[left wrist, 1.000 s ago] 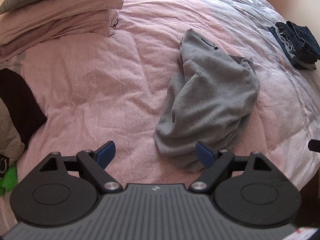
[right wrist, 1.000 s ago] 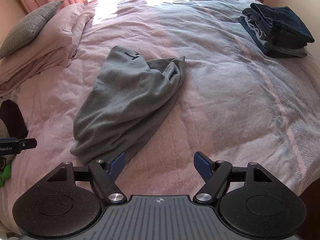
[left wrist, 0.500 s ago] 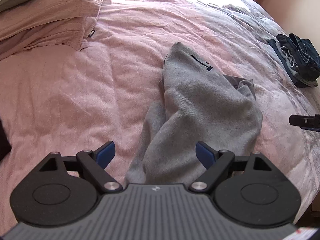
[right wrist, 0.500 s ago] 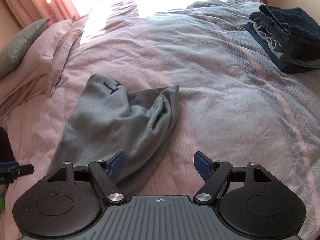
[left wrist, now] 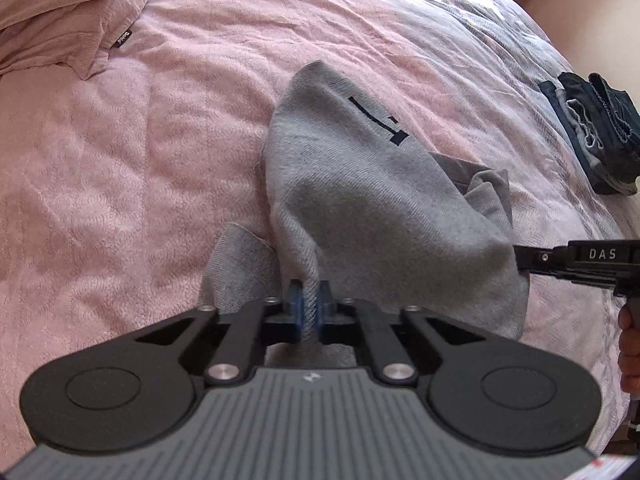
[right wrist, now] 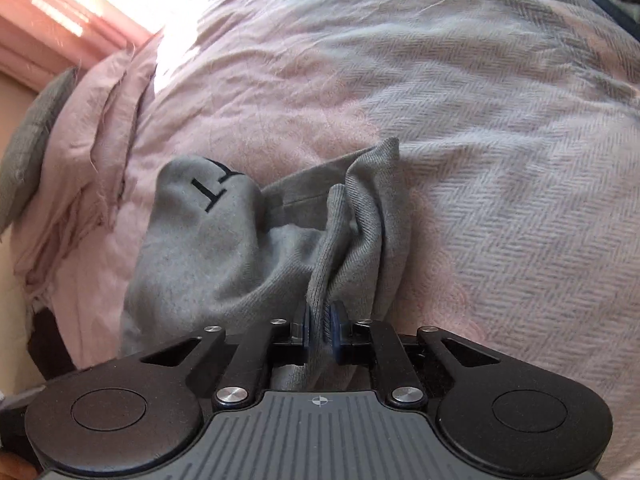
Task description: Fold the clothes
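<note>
In the left wrist view, your left gripper (left wrist: 307,305) is clamping a bunched edge of the grey sweatshirt (left wrist: 372,184), its jaws having just closed; the garment is lying crumpled on the pink bed (left wrist: 120,152). Only here is the folded denim pile (left wrist: 592,128) showing whole.

In the right wrist view, your right gripper (right wrist: 320,334) is likewise pinching a ribbed fold, freshly closed. You are starting the spread-out: next, lift and pull apart evenly.

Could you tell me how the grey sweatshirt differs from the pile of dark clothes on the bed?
The grey sweatshirt lies crumpled and unfolded; the dark clothes sit folded in a stack. The sweatshirt is pinched by the left tongs and right tongs; the stack is untouched. Both rest on the pink bedspread.
</note>
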Motion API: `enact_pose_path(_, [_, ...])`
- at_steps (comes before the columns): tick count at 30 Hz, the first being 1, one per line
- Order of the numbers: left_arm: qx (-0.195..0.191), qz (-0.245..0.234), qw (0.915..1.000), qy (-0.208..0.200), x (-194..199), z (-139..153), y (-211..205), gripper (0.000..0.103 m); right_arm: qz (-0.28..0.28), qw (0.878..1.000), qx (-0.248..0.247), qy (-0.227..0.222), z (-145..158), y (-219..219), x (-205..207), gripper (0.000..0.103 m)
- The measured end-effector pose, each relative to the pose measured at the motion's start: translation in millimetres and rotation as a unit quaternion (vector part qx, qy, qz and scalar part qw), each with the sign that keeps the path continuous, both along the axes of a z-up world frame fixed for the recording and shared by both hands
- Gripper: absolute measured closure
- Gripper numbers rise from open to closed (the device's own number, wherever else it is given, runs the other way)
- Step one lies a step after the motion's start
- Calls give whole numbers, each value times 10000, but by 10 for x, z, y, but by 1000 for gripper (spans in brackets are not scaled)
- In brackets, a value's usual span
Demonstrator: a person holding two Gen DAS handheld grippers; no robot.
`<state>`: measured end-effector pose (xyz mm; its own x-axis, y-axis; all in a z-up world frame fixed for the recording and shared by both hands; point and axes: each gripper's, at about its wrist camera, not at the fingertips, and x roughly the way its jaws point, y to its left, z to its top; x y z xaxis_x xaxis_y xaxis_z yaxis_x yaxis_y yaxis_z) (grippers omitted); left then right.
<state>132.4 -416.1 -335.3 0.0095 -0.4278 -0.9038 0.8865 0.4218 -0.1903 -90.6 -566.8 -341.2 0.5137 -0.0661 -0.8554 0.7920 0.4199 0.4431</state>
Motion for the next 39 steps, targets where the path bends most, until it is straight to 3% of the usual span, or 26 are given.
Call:
enact_pose_path(3, [-456, 106, 9982, -365, 22, 313, 83, 102, 165, 9993, -250, -229, 191, 30, 23, 98])
enact_pose_path(5, [-828, 330, 9947, -518, 164, 646, 140, 102, 122, 9973, -318, -643, 410, 9, 14, 98])
enact_pose_path(10, [-1799, 797, 9741, -1109, 496, 1733, 198, 102, 199, 9831, -717, -1672, 1101, -40, 255, 99])
enact_pose_path(14, [-2739, 874, 9433, -1662, 435, 2762, 288, 102, 138, 9586, -1148, -2602, 1822, -84, 426, 100])
enact_pose_path(18, [-3857, 609, 8956, -2130, -59, 3702, 564, 102, 13, 9163, -1604, -3669, 2639, -109, 205, 100])
enact_pose_path(19, [-4064, 474, 8862, -2174, -239, 3841, 674, 102, 9, 9045, -1714, -3905, 2806, -92, 82, 100])
enact_pose_path(20, [-4173, 307, 8819, -2173, -413, 3913, 781, 102, 44, 8942, -1845, -4079, 2941, -66, -49, 99])
enact_pose_path(22, [-4157, -126, 8885, -1941, -843, 3839, 1036, 102, 121, 8866, -2053, -4143, 3086, -29, -344, 98])
enact_pose_path(24, [-3848, -633, 9084, -1510, -1262, 3492, 1283, 98, 170, 8961, -2041, -3937, 3024, -5, -718, 92])
enact_pose_path(25, [-3592, -860, 9207, -1263, -1439, 3269, 1384, 95, 134, 9057, -1934, -3770, 2903, 18, -927, 80])
enact_pose_path(26, [-3220, -1007, 9357, -1036, -1615, 2994, 1460, 87, 60, 9208, -1765, -3479, 2741, 40, -1143, 55])
enact_pose_path(27, [-2673, -965, 9557, -769, -1770, 2638, 1542, 83, -57, 9380, -1592, -3077, 2555, 71, -1343, 42])
enact_pose_path(28, [-2152, -836, 9714, -554, -1852, 2361, 1604, 83, -222, 9550, -1445, -2581, 2318, 109, -1546, 33])
enact_pose_path(30, [-1228, -500, 9910, -182, -1878, 1871, 1739, 84, -618, 9799, -1088, -1557, 1862, 217, -1983, 33])
enact_pose_path(32, [-640, -254, 9976, -112, -1813, 1580, 1846, 84, -855, 9924, -683, -555, 1458, 346, -2372, 33])
enact_pose_path(34, [-376, -141, 9989, -251, -1693, 1471, 1870, 85, -890, 9943, -579, 78, 1236, 504, -2649, 33])
enact_pose_path(36, [-269, -3, 9989, -375, -1585, 1413, 1867, 83, -773, 9949, -548, 355, 1153, 662, -2803, 33])
enact_pose_path(39, [-312, 176, 9982, -477, -1400, 1343, 1843, 79, -568, 9964, -514, 365, 1107, 782, -2663, 33])
